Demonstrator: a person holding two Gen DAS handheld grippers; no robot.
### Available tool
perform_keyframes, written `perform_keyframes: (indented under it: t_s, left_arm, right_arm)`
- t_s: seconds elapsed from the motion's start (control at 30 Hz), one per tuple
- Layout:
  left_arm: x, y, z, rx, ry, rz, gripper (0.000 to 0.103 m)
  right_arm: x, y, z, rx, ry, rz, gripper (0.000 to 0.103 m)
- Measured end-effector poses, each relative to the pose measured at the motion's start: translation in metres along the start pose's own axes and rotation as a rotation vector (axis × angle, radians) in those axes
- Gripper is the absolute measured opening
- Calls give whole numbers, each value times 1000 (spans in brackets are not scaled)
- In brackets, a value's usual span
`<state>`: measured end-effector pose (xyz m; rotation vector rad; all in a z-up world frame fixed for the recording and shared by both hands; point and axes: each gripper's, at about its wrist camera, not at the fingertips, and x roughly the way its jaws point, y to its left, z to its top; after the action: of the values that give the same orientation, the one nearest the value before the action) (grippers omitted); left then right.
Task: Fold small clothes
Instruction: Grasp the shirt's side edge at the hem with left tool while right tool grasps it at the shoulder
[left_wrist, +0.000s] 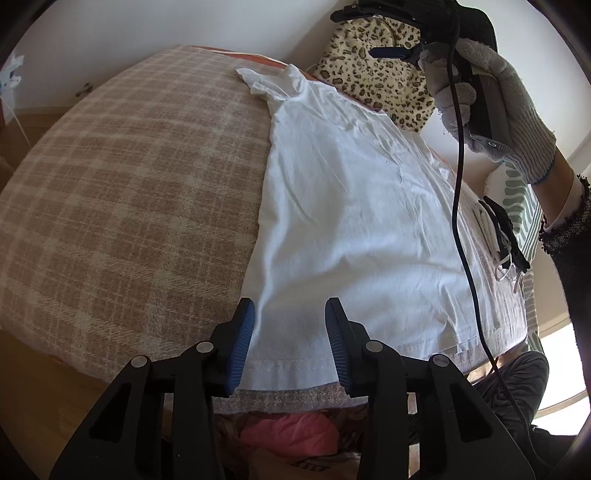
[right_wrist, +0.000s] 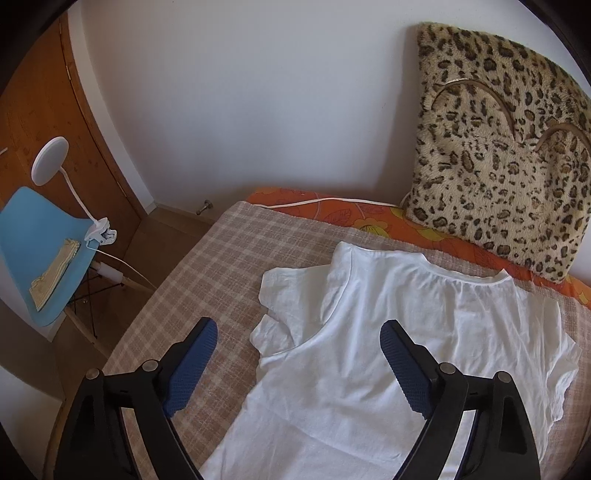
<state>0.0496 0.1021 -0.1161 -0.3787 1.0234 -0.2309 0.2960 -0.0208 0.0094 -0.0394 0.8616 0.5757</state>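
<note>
A white T-shirt (left_wrist: 351, 206) lies flat on a beige plaid blanket (left_wrist: 129, 184). My left gripper (left_wrist: 290, 314) is open, its blue pads straddling the shirt's bottom hem at the near left corner, empty. In the right wrist view the same shirt (right_wrist: 406, 350) lies with its neckline toward the wall and its left sleeve (right_wrist: 288, 295) folded over and crumpled. My right gripper (right_wrist: 299, 339) is wide open above the shirt's left shoulder area, empty. It also shows in the left wrist view (left_wrist: 399, 51), held high by a gloved hand (left_wrist: 491, 110).
A leopard-print bag (right_wrist: 498, 166) leans on the wall behind the shirt, on an orange sheet (right_wrist: 332, 210). A blue chair (right_wrist: 40, 240) with a clip lamp (right_wrist: 50, 157) stands left of the bed. A black cable (left_wrist: 458, 184) hangs over the shirt. Pink cloth (left_wrist: 291, 432) lies below the bed edge.
</note>
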Motion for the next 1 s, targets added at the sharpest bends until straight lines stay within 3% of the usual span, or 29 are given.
perform_keyframes:
  t_s: [0.13, 0.4, 0.53, 0.77, 0.87, 0.93, 1.0]
  left_arm:
    - [0, 0, 2, -10, 5, -33, 37]
    - [1, 9, 5, -62, 12, -38, 37]
    - [4, 5, 3, -41, 13, -16, 37]
    - [-1, 10, 2, -45, -12, 55, 37]
    - [-2, 19, 3, -66, -10, 40, 37]
    - [-2, 16, 2, -36, -8, 58, 37]
    - [-1, 10, 1, 1, -6, 73, 37]
  right_arm:
    - [46, 15, 13, -32, 71, 10, 70]
    - [130, 33, 29, -43, 171, 0, 70]
    - [161, 43, 35, -56, 203, -5, 69]
    - [198, 54, 41, -140, 240, -112, 68]
    - [206, 50, 41, -138, 259, -126, 62]
    - [212, 47, 41, -140, 277, -147, 51]
    - [214, 44, 42, -134, 280, -160, 47]
